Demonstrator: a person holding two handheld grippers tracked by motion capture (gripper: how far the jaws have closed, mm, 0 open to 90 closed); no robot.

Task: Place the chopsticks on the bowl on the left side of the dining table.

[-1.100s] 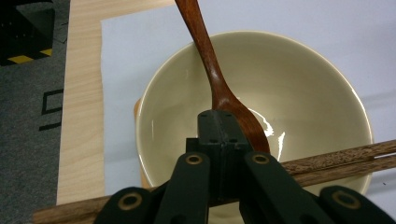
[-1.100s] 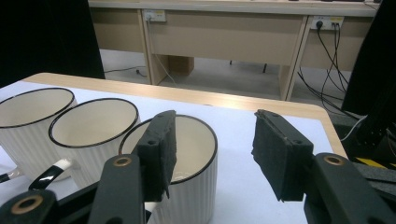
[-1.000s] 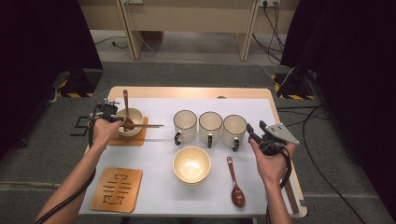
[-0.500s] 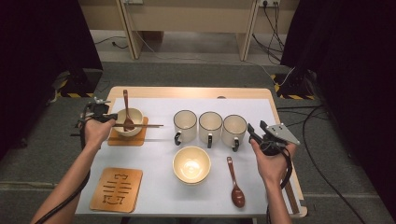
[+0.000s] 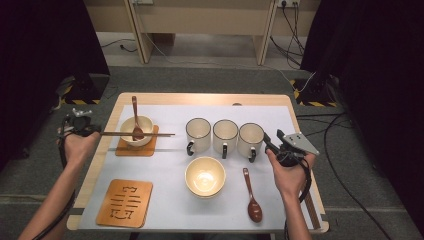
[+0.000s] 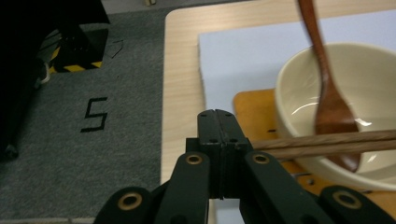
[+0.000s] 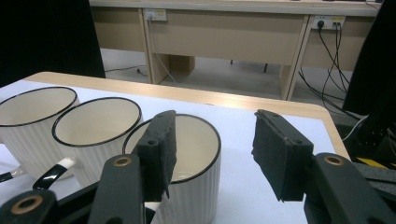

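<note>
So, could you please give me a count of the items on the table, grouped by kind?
Mugs: 3, the first, the second, the third
Bowls: 2, the far bowl, the near bowl
Wooden spoons: 2, one in the far bowl, one lying on the table
Coasters: 2, one under the far bowl, one bare
Chopsticks: 1 pair
Total: 10

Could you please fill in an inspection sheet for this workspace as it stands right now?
Surface: pale wooden table under a white sheet.
Job's things: brown wooden chopsticks across the cream bowl holding a wooden spoon, on an orange coaster.
Clutter: three white mugs, second cream bowl, second spoon, patterned coaster.
Grippers: left gripper shut beside the chopsticks' ends; right gripper open at the nearest mug.
Cables: on the floor.
Surroundings: grey carpet, desks.
</note>
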